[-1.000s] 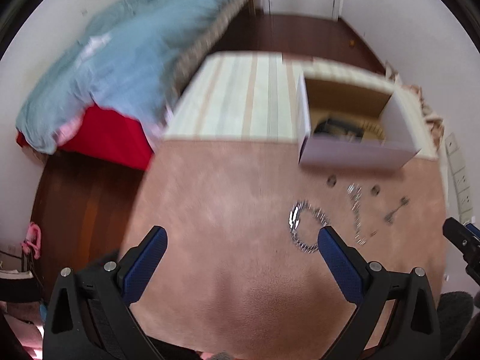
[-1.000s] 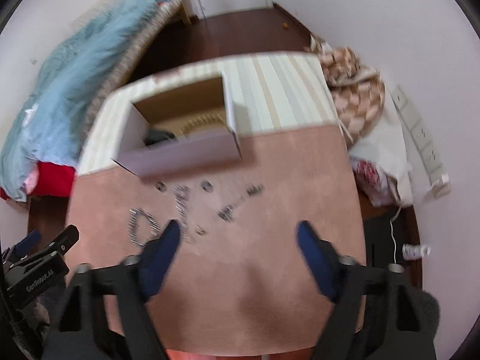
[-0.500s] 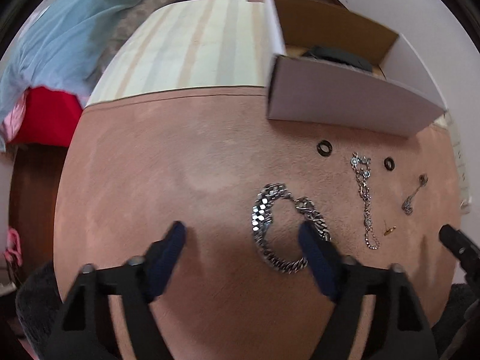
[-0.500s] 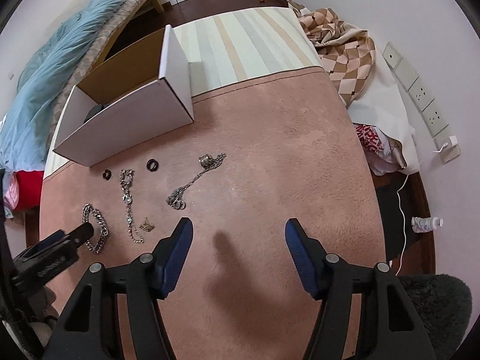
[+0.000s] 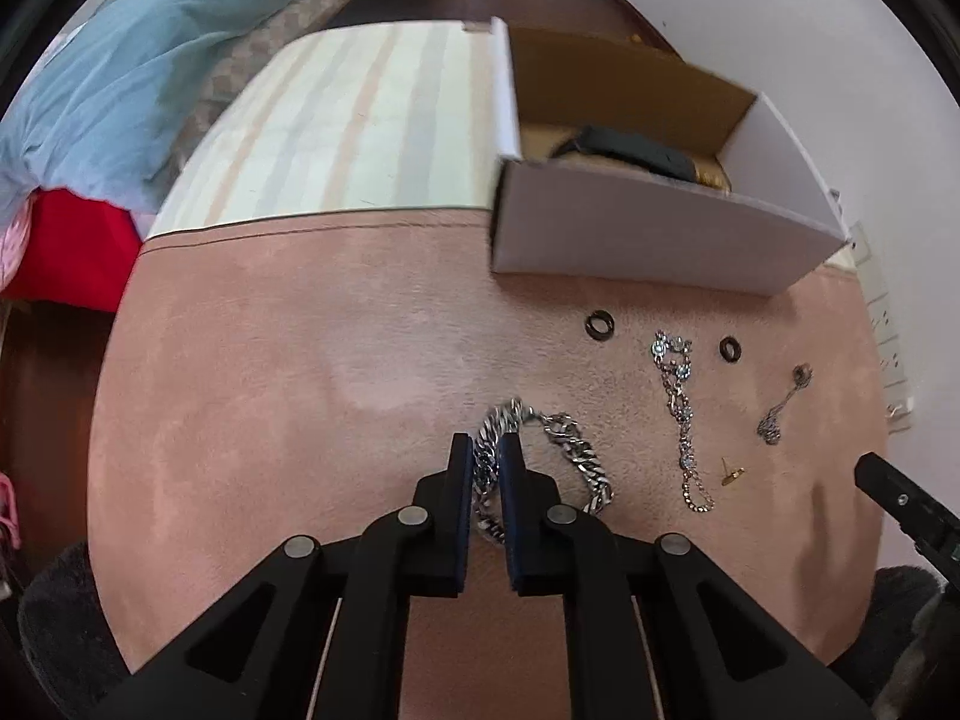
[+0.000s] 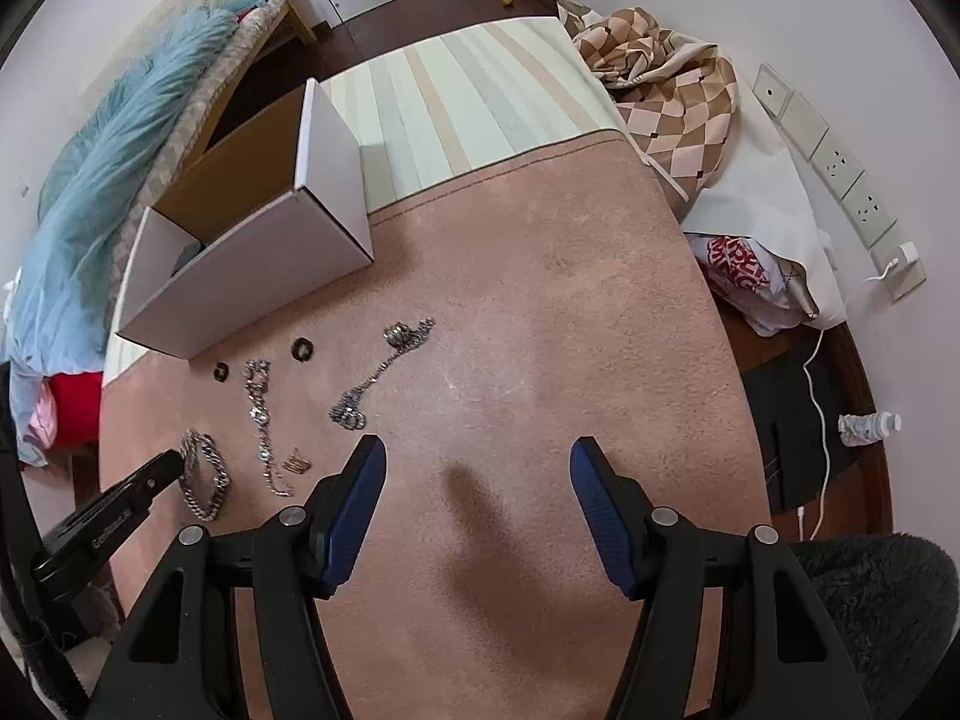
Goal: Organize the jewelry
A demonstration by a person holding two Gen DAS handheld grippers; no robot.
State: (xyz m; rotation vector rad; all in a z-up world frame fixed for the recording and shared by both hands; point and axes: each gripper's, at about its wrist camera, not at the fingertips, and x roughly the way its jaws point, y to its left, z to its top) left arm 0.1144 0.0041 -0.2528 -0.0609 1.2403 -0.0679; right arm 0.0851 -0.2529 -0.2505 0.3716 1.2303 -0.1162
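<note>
In the left wrist view, the left gripper (image 5: 485, 450) sits low at centre frame, its jaws drawn together on the left strand of the chunky silver chain bracelet (image 5: 570, 450), which lies looped on the pink suede cloth (image 5: 270, 390). The white cardboard box (image 5: 648, 240) stands up and to the right of the grip, so the carry looks to run that way. A slim rhinestone chain (image 5: 681, 414) lies lengthwise, pointing toward the box.

In the right wrist view, the right gripper (image 6: 477, 510) hangs over bare cloth, fingers wide apart and holding nothing. The pendant necklace (image 6: 378, 372) lies to its upper left, its long axis slanting toward the box, nearer this gripper than the left one.
</note>
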